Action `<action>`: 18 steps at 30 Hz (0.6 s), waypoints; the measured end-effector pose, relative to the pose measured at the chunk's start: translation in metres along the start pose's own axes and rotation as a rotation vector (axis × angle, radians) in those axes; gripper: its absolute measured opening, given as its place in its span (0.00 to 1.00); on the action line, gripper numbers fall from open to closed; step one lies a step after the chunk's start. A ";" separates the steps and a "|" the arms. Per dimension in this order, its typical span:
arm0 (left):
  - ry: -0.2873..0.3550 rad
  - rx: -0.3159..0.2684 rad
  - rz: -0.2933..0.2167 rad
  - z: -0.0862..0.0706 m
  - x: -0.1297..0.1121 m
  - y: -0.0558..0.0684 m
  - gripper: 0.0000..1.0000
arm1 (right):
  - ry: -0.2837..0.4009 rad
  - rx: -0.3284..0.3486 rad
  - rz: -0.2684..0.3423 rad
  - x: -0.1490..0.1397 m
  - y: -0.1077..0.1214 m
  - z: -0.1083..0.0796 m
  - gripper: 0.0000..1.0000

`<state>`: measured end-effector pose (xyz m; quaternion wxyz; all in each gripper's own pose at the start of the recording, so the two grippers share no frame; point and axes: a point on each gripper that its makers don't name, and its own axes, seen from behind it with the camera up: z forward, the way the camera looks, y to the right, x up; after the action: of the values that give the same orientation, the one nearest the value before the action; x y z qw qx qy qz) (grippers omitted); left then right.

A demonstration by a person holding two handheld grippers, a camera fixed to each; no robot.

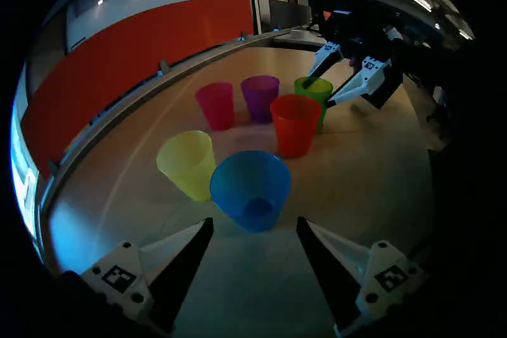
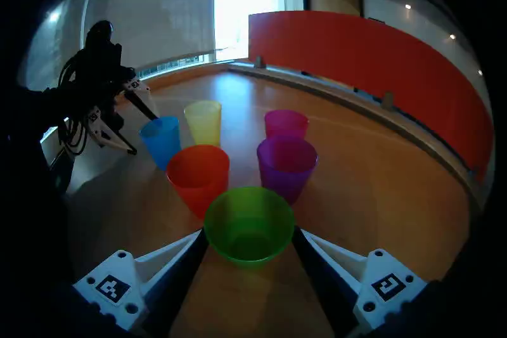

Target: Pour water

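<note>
Six translucent cups stand upright in two rows on a wooden table. In the left gripper view, the blue cup (image 1: 250, 189) sits just ahead of my left gripper (image 1: 253, 219), which is open, its fingertips on either side of the cup's base. Beside the blue cup is the yellow cup (image 1: 187, 163). My right gripper (image 2: 248, 231) is open, with the green cup (image 2: 249, 224) between its fingertips. From the left gripper view, the right gripper (image 1: 319, 91) straddles the green cup (image 1: 314, 92). No water is visible in any cup.
The orange cup (image 2: 198, 176), purple cup (image 2: 286, 165), pink cup (image 2: 286, 123), yellow cup (image 2: 203, 121) and blue cup (image 2: 161, 140) crowd the table (image 2: 380, 198) ahead. The left gripper (image 2: 144, 136) is at the blue cup. A red wall panel (image 1: 127, 59) runs along the table's far edge.
</note>
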<state>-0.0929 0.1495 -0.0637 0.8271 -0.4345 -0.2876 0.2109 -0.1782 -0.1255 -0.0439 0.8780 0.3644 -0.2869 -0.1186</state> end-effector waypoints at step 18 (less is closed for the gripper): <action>0.020 0.078 -0.062 -0.026 -0.013 -0.006 0.98 | 0.012 -0.059 0.018 -0.011 0.003 -0.030 0.99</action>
<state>-0.0847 0.1231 -0.0742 0.8522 -0.3949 -0.2842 0.1922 -0.1692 -0.1017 -0.0635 0.8910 0.3367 -0.2812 -0.1170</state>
